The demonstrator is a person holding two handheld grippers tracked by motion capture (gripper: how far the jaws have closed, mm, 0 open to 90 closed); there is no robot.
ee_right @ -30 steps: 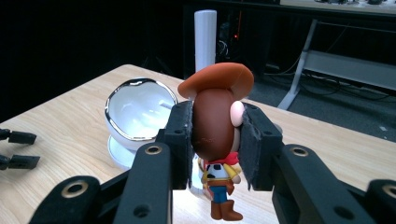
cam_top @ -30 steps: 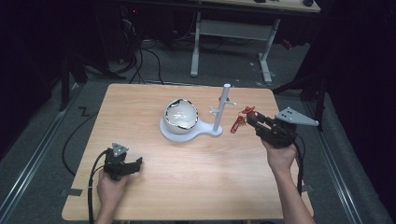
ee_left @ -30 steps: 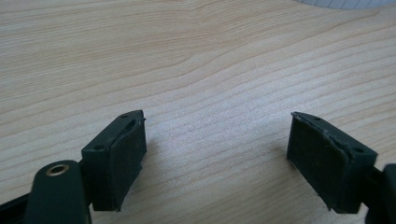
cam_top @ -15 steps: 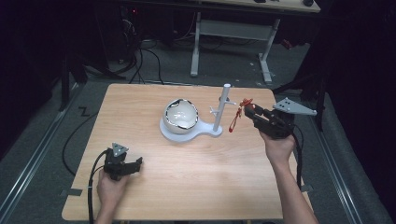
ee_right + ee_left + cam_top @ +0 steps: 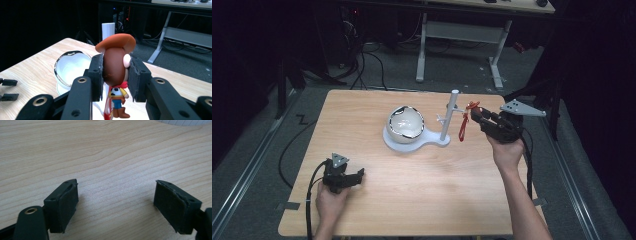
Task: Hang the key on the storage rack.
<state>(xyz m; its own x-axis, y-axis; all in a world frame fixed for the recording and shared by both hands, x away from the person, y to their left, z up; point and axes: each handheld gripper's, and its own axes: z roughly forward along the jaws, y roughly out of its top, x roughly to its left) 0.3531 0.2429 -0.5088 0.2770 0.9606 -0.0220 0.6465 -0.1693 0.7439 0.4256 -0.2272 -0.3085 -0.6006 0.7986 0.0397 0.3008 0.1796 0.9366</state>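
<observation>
The small cowboy figurine with an orange hat, brown head, yellow shirt and brown boots (image 5: 116, 75) hangs upright between the 2 black jaws of the right gripper (image 5: 115, 75), which pinch its head from both sides. Its long axis runs straight up and down, hat on top and boots below, and in the right gripper view its back is toward the camera, so it faces away along the jaws. A red strap (image 5: 463, 125) dangles beneath it. In the high view the right gripper (image 5: 479, 116) is held above the light wooden table (image 5: 422, 200) near its right edge, closer to the far right corner, with the jaws aimed toward the left edge.

Just beside the figurine, on its left-edge side, stands the white upright post with short side pegs (image 5: 450, 116), rising from a flat white base (image 5: 432, 142). The post lies directly in the line of the jaws. On the same base, farther toward the middle of the table, sits a white bowl with a shiny chrome rim (image 5: 406, 123).

The left gripper (image 5: 357, 176) rests low near the near left corner, well apart from the rest. In the left gripper view its 2 pads (image 5: 66, 205) stand spread wide with bare wood between them.
</observation>
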